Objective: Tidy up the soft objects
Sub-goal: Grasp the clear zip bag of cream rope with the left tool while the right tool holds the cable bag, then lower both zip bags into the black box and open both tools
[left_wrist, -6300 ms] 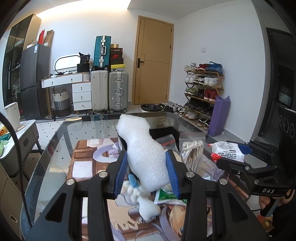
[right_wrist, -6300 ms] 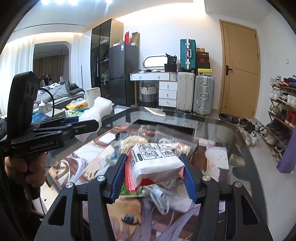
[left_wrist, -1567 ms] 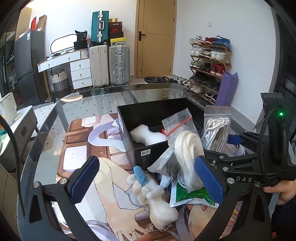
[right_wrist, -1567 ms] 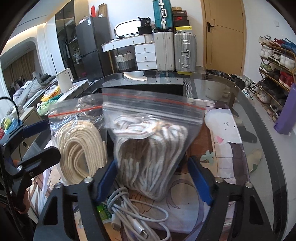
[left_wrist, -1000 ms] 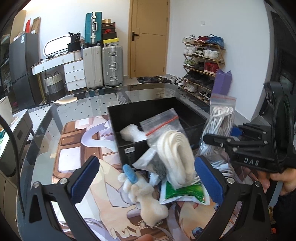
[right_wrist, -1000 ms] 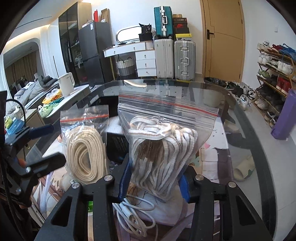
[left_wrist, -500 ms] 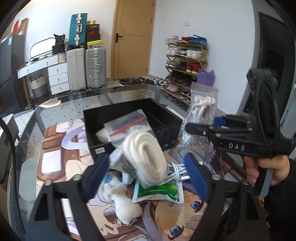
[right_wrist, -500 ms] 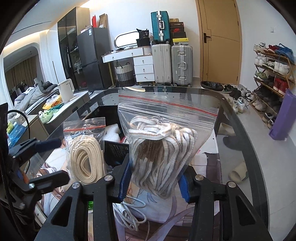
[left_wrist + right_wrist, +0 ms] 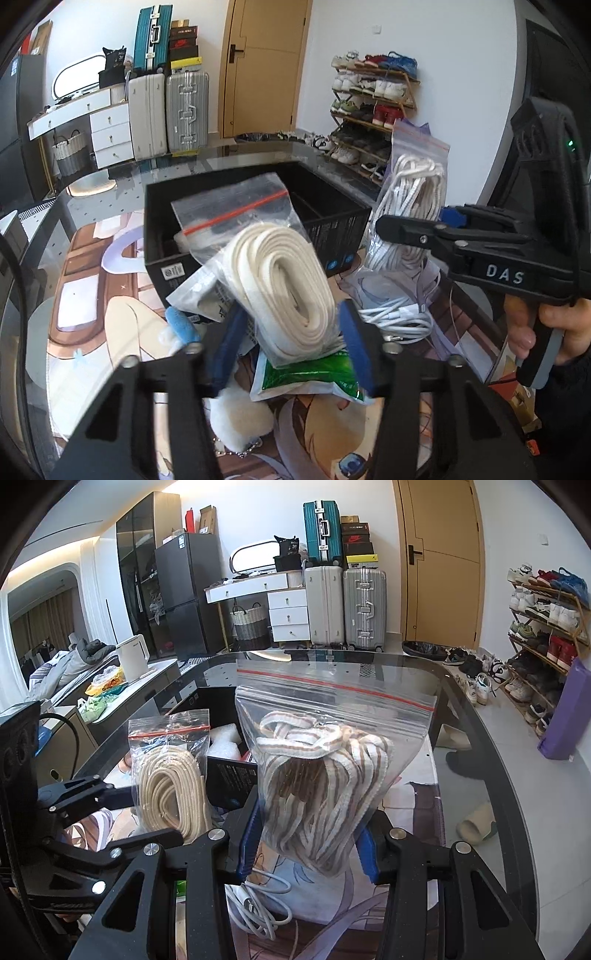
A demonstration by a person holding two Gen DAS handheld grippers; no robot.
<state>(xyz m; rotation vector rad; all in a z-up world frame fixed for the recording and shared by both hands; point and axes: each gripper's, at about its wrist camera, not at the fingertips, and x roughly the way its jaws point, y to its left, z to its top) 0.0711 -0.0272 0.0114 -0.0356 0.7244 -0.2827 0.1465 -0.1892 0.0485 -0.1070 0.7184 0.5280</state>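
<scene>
Both my claws are loaded above the glass table [image 9: 491,738]. My left gripper [image 9: 290,341] is clamped on the clear zip bag of coiled cream flat rope [image 9: 280,284], blue pads pressing its lower end; the coil's long axis leans up toward 11 o'clock, red seal uppermost. My right gripper [image 9: 306,840] is clamped on the bottom of the clear zip bag of brown-and-white striped cord [image 9: 325,775], which stands nearly upright — long axis at 12 o'clock.

What the coming drop turns on, as I judge it: the open black cardboard box [image 9: 255,218] lies at 12 o'clock from my left claw, just behind its bag, and at 10 to 11 o'clock from my right claw [image 9: 207,709], partly hidden by the cream bag. The left hand looks nearer. A white foam piece [image 9: 225,744] already sits inside. Below my claws lie a white cable [image 9: 399,319], a green packet [image 9: 306,376] and a white plush toy [image 9: 240,413].
</scene>
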